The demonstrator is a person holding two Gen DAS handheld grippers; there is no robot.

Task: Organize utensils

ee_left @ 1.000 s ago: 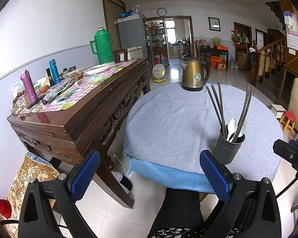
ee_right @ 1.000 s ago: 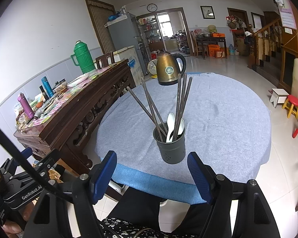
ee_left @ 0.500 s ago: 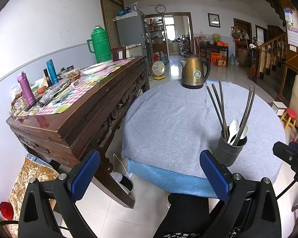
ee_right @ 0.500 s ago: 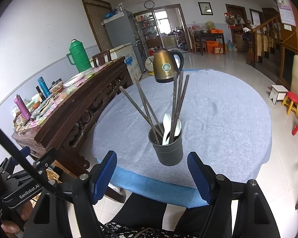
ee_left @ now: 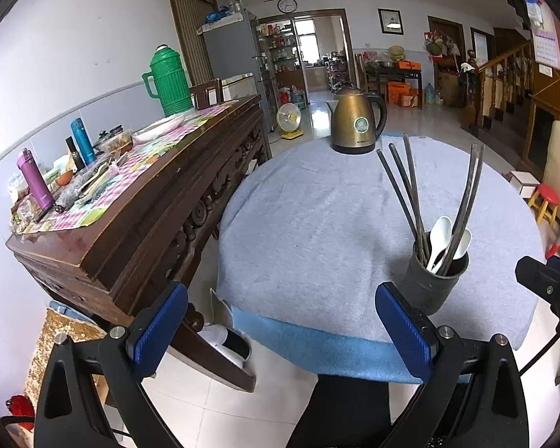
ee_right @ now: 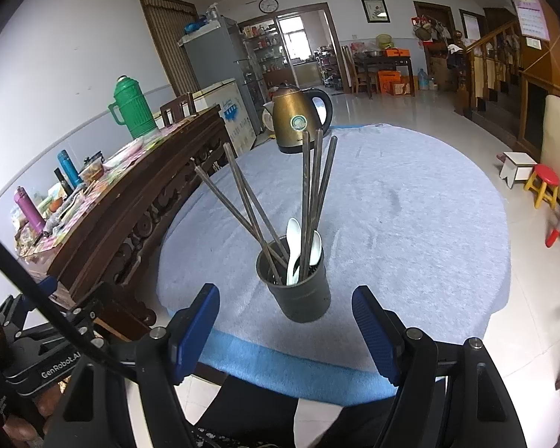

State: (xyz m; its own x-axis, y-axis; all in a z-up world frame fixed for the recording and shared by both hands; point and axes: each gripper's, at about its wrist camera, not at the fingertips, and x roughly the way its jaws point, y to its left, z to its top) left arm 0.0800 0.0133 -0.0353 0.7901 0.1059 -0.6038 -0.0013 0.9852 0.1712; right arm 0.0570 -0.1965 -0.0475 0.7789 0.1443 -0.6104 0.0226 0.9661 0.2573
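A dark grey utensil cup [ee_right: 296, 291] [ee_left: 433, 283] stands near the front edge of a round table under a grey cloth [ee_right: 392, 216] [ee_left: 317, 216]. Several dark chopsticks [ee_right: 310, 194] [ee_left: 407, 186] and two white spoons [ee_right: 293, 250] [ee_left: 438, 239] stick out of it. My right gripper [ee_right: 285, 330] is open, short of the table edge, with the cup straight ahead between its blue pads and apart from them. My left gripper [ee_left: 280, 330] is open and empty, to the left of the cup.
A brass kettle [ee_right: 298, 119] [ee_left: 356, 123] stands at the table's far side. A dark wooden sideboard [ee_left: 142, 205] with flasks and clutter runs along the left, close to the table. Small stools [ee_right: 541, 183] stand on the floor at right. A person's dark-clad legs [ee_left: 351, 410] are below.
Both grippers have moved forward toward the table; the cup and the table edge now appear larger and nearer. Both jaws stayed open.
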